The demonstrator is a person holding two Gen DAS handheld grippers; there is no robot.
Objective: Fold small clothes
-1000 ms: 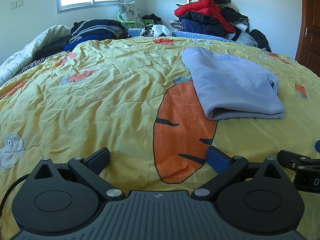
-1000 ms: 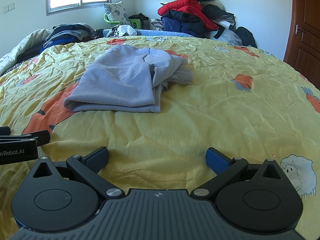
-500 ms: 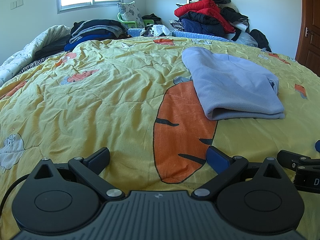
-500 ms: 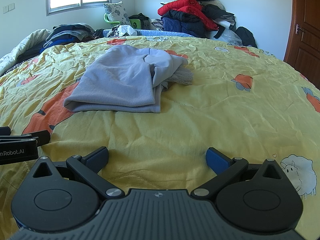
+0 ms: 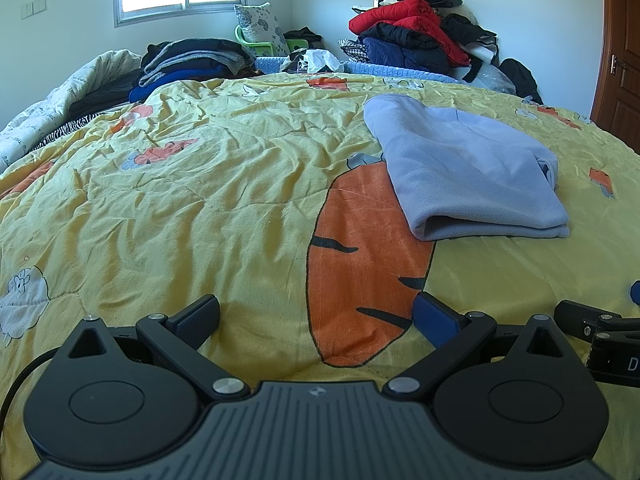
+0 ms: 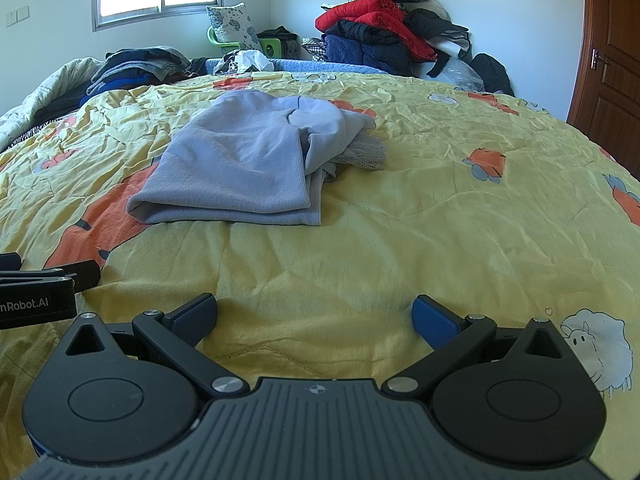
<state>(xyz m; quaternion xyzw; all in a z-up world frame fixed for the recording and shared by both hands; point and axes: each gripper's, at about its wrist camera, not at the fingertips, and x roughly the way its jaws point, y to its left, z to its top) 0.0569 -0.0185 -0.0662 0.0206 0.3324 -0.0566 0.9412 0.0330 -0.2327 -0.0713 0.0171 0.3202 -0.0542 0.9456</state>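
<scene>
A pale blue garment (image 5: 468, 172) lies folded on the yellow carrot-print quilt (image 5: 200, 208), ahead and to the right in the left wrist view. In the right wrist view the same garment (image 6: 240, 168) lies ahead to the left, with a scrap of lace trim (image 6: 366, 154) sticking out at its right side. My left gripper (image 5: 318, 314) is open, low over the quilt, well short of the garment. My right gripper (image 6: 314, 314) is open too, with nothing between its fingers. Each gripper shows at the edge of the other's view.
A stack of dark folded clothes (image 5: 192, 64) sits at the far left of the bed. A heap of red, navy and black jackets (image 5: 416, 36) is piled at the far wall. A wooden door (image 6: 608, 68) stands at the right. A white quilt (image 5: 52, 108) edges the left.
</scene>
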